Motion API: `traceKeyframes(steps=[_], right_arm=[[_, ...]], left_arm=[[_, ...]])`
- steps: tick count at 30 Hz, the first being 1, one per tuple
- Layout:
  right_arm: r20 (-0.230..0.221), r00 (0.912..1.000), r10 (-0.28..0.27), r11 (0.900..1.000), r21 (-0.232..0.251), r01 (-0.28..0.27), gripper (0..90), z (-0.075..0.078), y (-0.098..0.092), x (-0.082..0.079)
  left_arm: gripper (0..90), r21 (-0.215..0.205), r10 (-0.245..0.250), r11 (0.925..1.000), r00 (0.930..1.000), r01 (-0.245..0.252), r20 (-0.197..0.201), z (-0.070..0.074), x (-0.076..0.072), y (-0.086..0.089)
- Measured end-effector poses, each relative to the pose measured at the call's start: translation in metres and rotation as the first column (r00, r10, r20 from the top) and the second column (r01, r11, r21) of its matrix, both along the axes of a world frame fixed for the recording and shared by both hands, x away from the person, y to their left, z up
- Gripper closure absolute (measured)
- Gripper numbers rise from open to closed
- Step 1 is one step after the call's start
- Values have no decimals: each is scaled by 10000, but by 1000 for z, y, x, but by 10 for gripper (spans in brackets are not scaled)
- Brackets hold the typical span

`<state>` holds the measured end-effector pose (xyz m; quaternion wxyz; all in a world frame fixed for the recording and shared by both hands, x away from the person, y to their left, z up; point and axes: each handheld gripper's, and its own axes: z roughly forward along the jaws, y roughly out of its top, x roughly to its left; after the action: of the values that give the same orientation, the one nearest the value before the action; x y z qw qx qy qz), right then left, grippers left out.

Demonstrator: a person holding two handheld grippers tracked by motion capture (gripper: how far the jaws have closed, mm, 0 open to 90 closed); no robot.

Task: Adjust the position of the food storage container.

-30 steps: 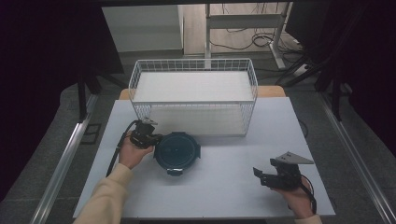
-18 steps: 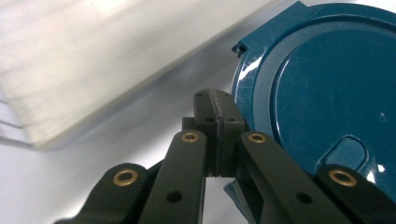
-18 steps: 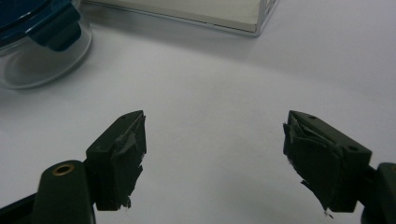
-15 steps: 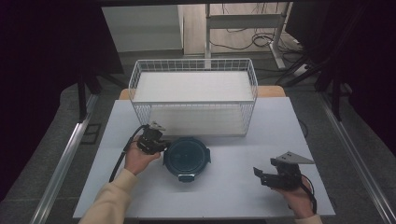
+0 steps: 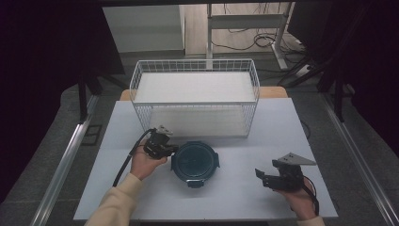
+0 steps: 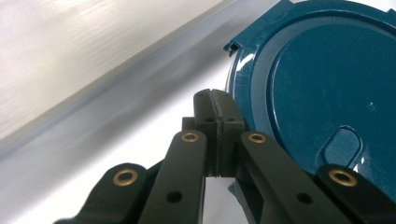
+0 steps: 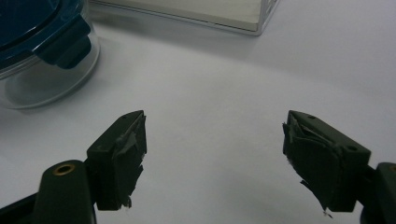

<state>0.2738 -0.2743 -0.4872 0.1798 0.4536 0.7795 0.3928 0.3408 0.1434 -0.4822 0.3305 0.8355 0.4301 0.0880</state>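
Observation:
A round clear container with a dark teal clip-on lid (image 5: pixel 194 161) stands on the white table (image 5: pixel 244 200) in front of the basket. My left gripper (image 5: pixel 171 149) is shut, its closed tips (image 6: pixel 215 100) right against the left rim of the lid (image 6: pixel 322 93); nothing is between the pads. My right gripper (image 5: pixel 260 176) rests low over the table at the right, pointing left toward the container. Its jaws stand open around bare tabletop (image 7: pixel 215 135). The container (image 7: pixel 42 51) lies some way ahead at the upper left of the right gripper view.
A white wire basket (image 5: pixel 195 103) with a white floor stands at the back of the table, just behind the container. Its lower front edge (image 7: pixel 187 14) runs along the top of the right gripper view. Dark floor and metal rails flank the table.
The left gripper has moved right, and the container has slid right and slightly nearer to the person with it. The right gripper has stayed in place.

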Motion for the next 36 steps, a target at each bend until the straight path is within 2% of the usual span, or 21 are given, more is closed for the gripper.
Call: traceKeyframes(steps=[5,10,15,20,23,26,28,32,34,35,36], right_arm=[[11,10000,21,10000,45,-21,216,1,0,0],[35,10000,48,9999,93,-49,216,1,1,-1],[21,10000,48,9999,93,-48,217,1,0,0],[25,10000,44,9999,116,-44,218,1,-1,0],[14,10000,58,9999,124,-58,218,1,0,0],[0,10000,55,9999,124,-55,218,1,-1,0],[-5,10000,34,9998,217,-33,218,2,-1,1],[26,10000,33,9993,385,-34,218,2,-2,3],[70,9999,94,9992,398,-97,218,2,-3,4],[76,9999,109,9991,414,-112,218,2,-2,4],[76,9999,109,9990,427,-112,218,3,-2,5]], left_arm=[[900,7,-113,9999,9999,113,-10,0,-2,-6],[900,-164,-382,9991,9992,381,-74,0,-4,-13],[900,-337,-439,9985,9990,436,-99,0,-7,-22],[900,-275,-683,9973,9976,679,-118,0,-7,-28],[900,-398,-653,9971,9978,648,-121,0,-7,-32],[900,-447,-852,9954,9962,842,-205,0,-5,-31],[900,-748,-1012,9923,9942,984,-350,-1,-2,-27],[856,-916,-614,9940,9981,606,-60,2,-2,-12],[809,-1161,-230,9929,9996,248,166,7,-8,-2],[763,-1368,109,9906,9993,-61,345,11,-15,6],[670,-1553,225,9877,9989,-160,404,13,-19,9]])
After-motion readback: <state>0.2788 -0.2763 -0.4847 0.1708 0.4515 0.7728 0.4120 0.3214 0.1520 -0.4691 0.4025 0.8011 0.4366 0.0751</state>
